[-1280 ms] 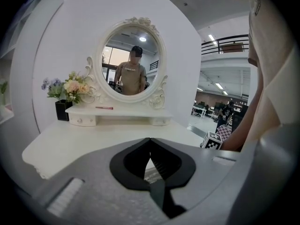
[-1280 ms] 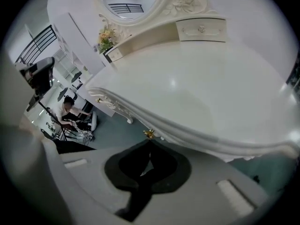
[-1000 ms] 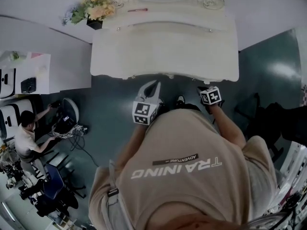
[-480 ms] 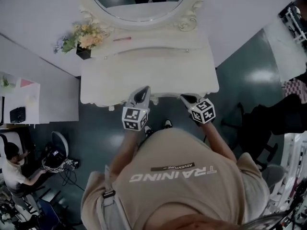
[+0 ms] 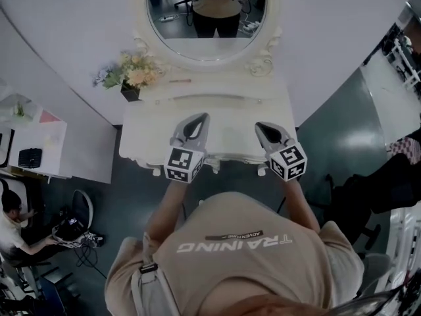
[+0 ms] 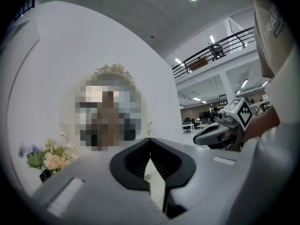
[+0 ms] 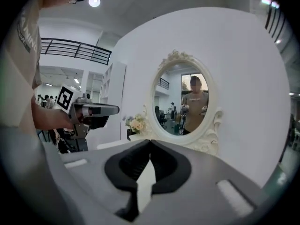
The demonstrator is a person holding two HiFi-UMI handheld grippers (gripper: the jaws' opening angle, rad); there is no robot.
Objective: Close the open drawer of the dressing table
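Observation:
The white dressing table (image 5: 223, 147) stands against the wall under an oval mirror (image 5: 207, 18). From above I see only its top; no drawer front shows. My left gripper (image 5: 199, 119) hovers over the left half of the tabletop and my right gripper (image 5: 261, 128) over the right half. Both are shut, with nothing between the jaws. In the left gripper view the jaw tips (image 6: 150, 138) meet in front of the mirror (image 6: 110, 111). The right gripper (image 7: 150, 140) view shows its tips closed too, with the mirror (image 7: 187, 102) ahead.
A flower pot (image 5: 131, 78) sits at the table's back left corner. A white side desk (image 5: 33, 143) stands to the left. A person (image 5: 13, 222) sits at the lower left by cables on the floor (image 5: 69, 232). A dark chair (image 5: 388, 183) is at the right.
The view has closed in on the dressing table. Both grippers have come up from below its front edge to over the tabletop, still shut.

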